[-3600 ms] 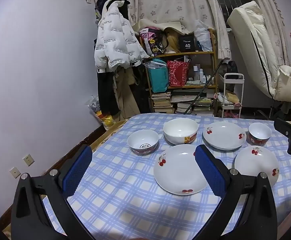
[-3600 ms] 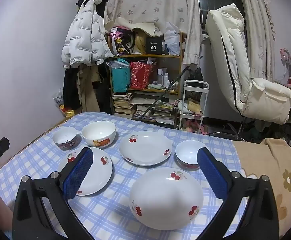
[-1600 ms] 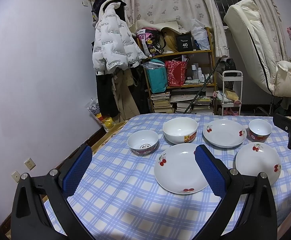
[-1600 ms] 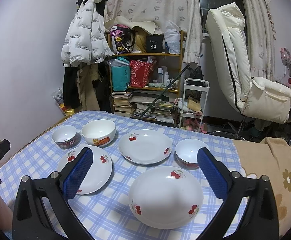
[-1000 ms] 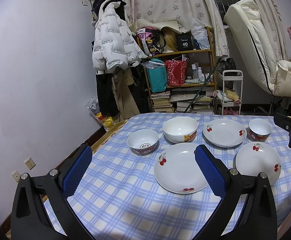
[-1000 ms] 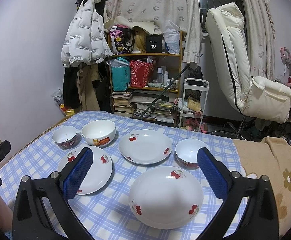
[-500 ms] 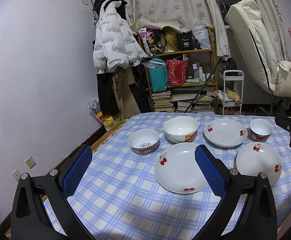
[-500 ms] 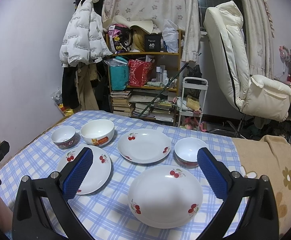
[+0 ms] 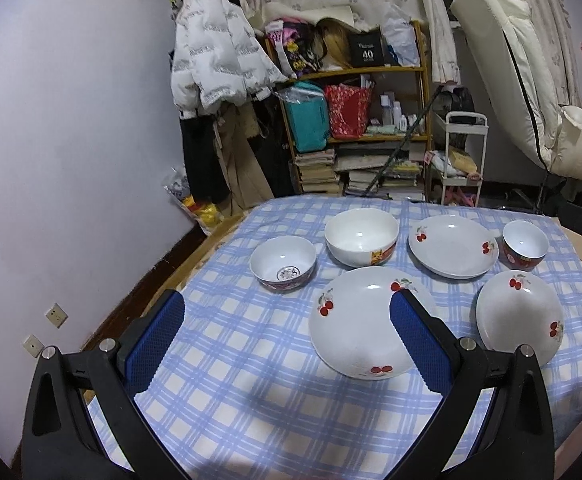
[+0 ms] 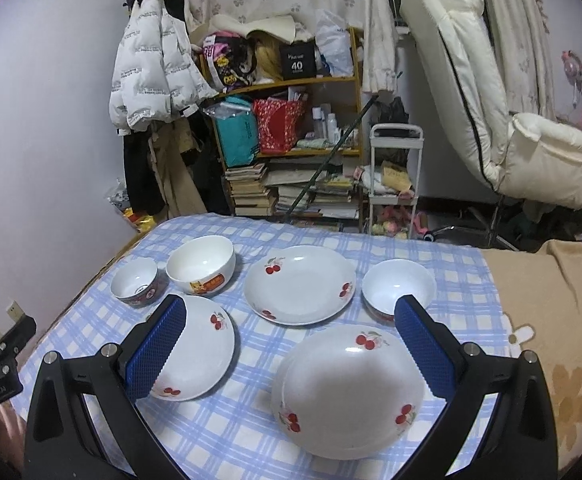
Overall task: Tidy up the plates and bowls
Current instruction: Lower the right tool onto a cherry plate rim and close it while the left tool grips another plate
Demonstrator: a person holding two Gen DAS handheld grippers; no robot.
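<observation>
Right wrist view: my right tongs [image 10: 287, 354] stand released above the white cherry-printed ceramic plate [image 10: 349, 392]; glossy, breakable, so I would grip its rim.

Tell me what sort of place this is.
Most likely a lived-in home room, not a lab: a white puffer jacket hangs on the wall, a cluttered wooden shelf holds bags and stacked books, and cherry-print plates sit on a blue checked tablecloth.

Your left wrist view looks down over the table's [image 9: 227, 360] left half toward the shelf [image 9: 355, 76] — your right wrist view sits further right, same heading, similar height. Both share all six dishes and the shelf.
</observation>
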